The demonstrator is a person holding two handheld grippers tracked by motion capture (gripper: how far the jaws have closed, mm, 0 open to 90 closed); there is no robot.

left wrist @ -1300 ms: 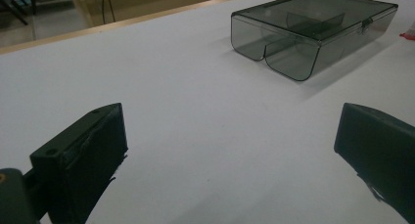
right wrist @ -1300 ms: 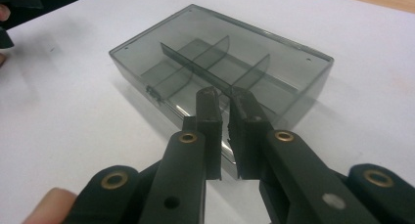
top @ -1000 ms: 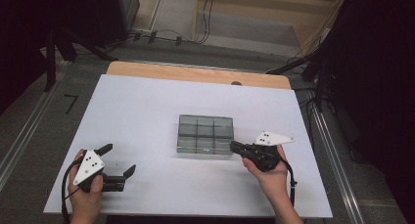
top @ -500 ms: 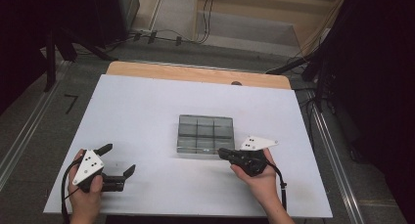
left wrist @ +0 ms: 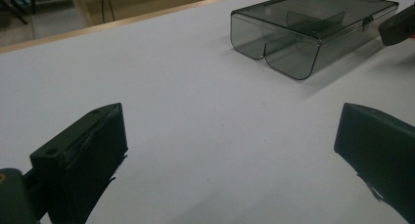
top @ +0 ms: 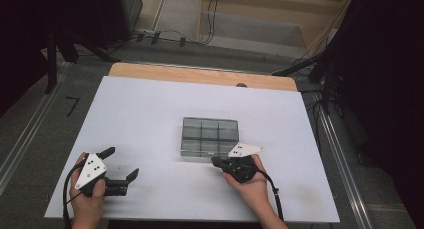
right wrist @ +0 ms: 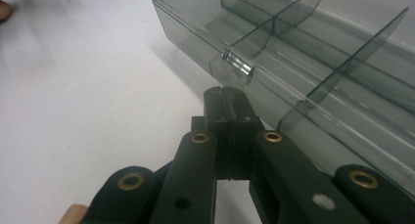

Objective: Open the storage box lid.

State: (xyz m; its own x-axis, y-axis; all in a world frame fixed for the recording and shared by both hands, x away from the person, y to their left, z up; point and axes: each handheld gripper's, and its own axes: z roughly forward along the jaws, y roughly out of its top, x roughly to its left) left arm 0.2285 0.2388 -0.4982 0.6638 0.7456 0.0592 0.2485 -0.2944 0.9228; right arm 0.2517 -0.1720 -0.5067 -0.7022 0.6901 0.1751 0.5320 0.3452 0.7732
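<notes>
A smoky clear plastic box point(top: 209, 136) with compartments and a shut lid sits mid-table. In the right gripper view its front latch point(right wrist: 236, 67) lies just beyond my right gripper point(right wrist: 226, 98), whose jaws have just been closing and now meet with nothing between them. From above, the right gripper point(top: 216, 162) lies at the box's near edge, pointing left along it. My left gripper point(top: 121, 163) rests near the front left of the table, open and empty. Its two fingers point(left wrist: 83, 150) stand far apart, and the box point(left wrist: 313, 33) is well beyond them.
The white table top point(top: 150, 114) ends in a wooden strip point(top: 200, 75) at the far edge. Cables and dark stands lie on the floor past it. The right gripper's tip point(left wrist: 399, 28) shows beside the box in the left gripper view.
The right hand has slid left and lower along the box's near side, bringing its gripper tip to the latch. The left hand has stayed put.
</notes>
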